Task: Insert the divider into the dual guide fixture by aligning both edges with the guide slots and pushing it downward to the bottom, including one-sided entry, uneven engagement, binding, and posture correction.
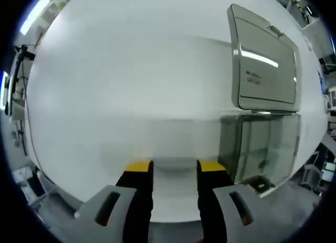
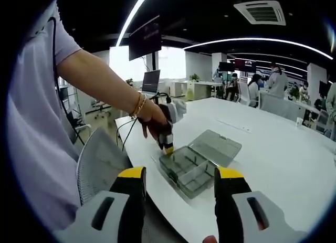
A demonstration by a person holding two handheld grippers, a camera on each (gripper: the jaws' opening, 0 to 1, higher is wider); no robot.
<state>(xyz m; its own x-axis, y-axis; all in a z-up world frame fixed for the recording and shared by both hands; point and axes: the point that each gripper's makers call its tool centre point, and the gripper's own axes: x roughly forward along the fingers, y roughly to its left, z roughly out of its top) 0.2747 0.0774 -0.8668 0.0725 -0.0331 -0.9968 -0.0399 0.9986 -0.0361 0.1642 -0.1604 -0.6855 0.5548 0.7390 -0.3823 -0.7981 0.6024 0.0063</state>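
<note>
Clear plastic: the dual guide fixture was a see-through compartment box standing near the desk edge, its hinged lid thrown open flat on the far side.
Left gripper: seen from the right gripper view, the left gripper pointed yellow-tipped down at the box's near-left corner, held in the person's hand; in its own view the left gripper showed jaws narrowly apart with nothing visible between them.
Right gripper: the right gripper hung back off the desk edge, jaws wide and empty.
Divider: I could not pick out a loose divider in either view; the box's inner walls blurred together.
Key relation: the box lay to the right of the left gripper's jaws in the left gripper view, its long axis running away along the desk; the left hand was clearly nearer.
Next move, as a judgement: the left gripper probably needed to shift sideways over the slots.
</note>
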